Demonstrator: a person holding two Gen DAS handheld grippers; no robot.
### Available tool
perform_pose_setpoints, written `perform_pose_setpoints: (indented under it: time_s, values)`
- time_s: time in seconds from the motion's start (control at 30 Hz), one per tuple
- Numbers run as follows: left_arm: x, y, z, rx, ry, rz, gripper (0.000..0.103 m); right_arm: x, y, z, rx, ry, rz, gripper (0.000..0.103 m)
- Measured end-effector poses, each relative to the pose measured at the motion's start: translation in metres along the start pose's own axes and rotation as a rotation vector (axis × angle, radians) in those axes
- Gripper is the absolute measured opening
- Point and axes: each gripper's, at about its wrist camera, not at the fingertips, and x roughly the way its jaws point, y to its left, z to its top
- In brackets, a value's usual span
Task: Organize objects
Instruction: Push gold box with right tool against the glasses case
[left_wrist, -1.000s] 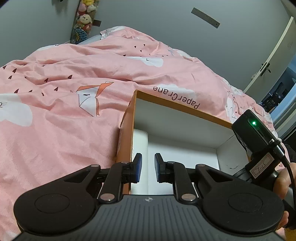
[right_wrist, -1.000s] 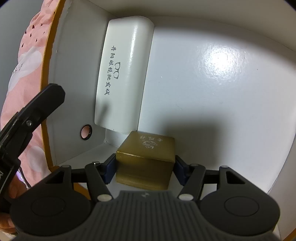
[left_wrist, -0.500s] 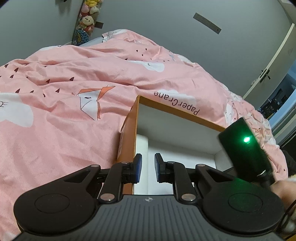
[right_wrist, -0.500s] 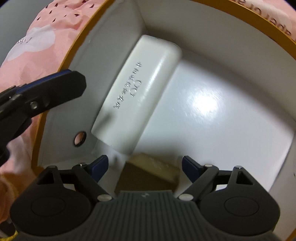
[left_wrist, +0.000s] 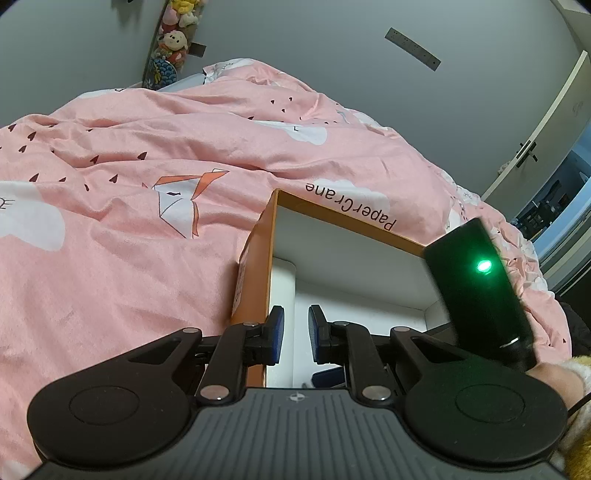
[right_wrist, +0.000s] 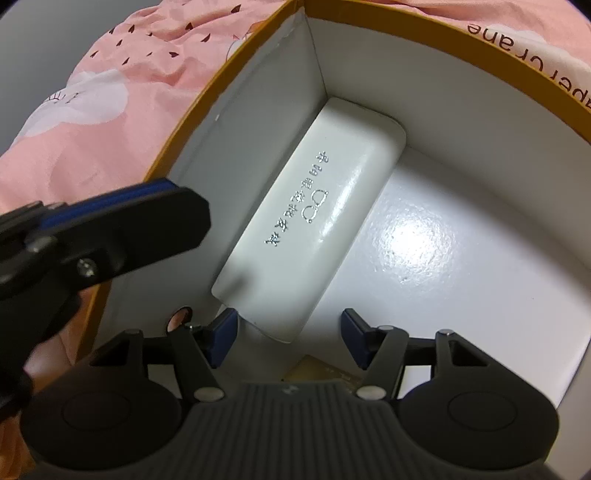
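White case (right_wrist: 314, 229) lies in box (right_wrist: 369, 48); gold block (right_wrist: 321, 371) apparently below.

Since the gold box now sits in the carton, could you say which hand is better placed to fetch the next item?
Right, probably: its fingers are empty and closing above the carton, while the left gripper sits shut at the carton's edge.

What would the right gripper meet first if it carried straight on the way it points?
Probably the near end of the white glasses case lying in the orange-rimmed box, ahead of the right gripper, whose empty jaws are closing; depth is unclear.
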Motion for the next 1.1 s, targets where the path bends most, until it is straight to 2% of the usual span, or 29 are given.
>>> perform_pose_setpoints:
  time_s: [0.17, 0.3, 0.37, 0.53, 0.63, 0.8, 0.9, 1.0, 1.07, 1.1]
  values:
    - [0.000, -0.005, -0.003, 0.015, -0.003, -0.001, 0.019, -0.024, -0.014, -0.006, 0.015, -0.018, 0.020, 0.063]
    - [0.000, -0.008, -0.006, 0.026, -0.004, 0.000, 0.019, -0.038, -0.046, -0.013, 0.101, -0.002, 0.042, 0.053]
    - [-0.002, -0.008, -0.007, 0.028, -0.008, 0.001, 0.019, -0.045, -0.067, -0.019, 0.165, -0.001, 0.049, 0.052]
    - [-0.001, -0.009, -0.008, 0.031, 0.000, -0.003, 0.019, -0.038, -0.086, -0.023, 0.290, 0.031, -0.012, 0.050]
    - [0.000, -0.010, -0.009, 0.031, 0.006, -0.007, 0.019, -0.035, -0.096, -0.040, 0.317, 0.055, 0.021, 0.048]
    - [0.000, -0.011, -0.010, 0.030, 0.012, -0.008, 0.019, -0.033, -0.099, -0.045, 0.351, 0.039, 0.070, 0.042]
    - [0.001, -0.011, -0.010, 0.029, 0.017, -0.010, 0.019, -0.026, -0.097, -0.043, 0.378, 0.037, 0.108, 0.042]
    - [0.002, -0.011, -0.010, 0.029, 0.019, -0.009, 0.019, -0.024, -0.092, -0.038, 0.373, 0.033, 0.084, 0.042]
    - [0.002, -0.011, -0.010, 0.026, 0.021, -0.010, 0.019, -0.029, -0.091, -0.036, 0.357, 0.022, 0.020, 0.047]
    - [0.003, -0.011, -0.010, 0.026, 0.022, -0.012, 0.019, -0.030, -0.092, -0.037, 0.362, 0.022, 0.012, 0.055]
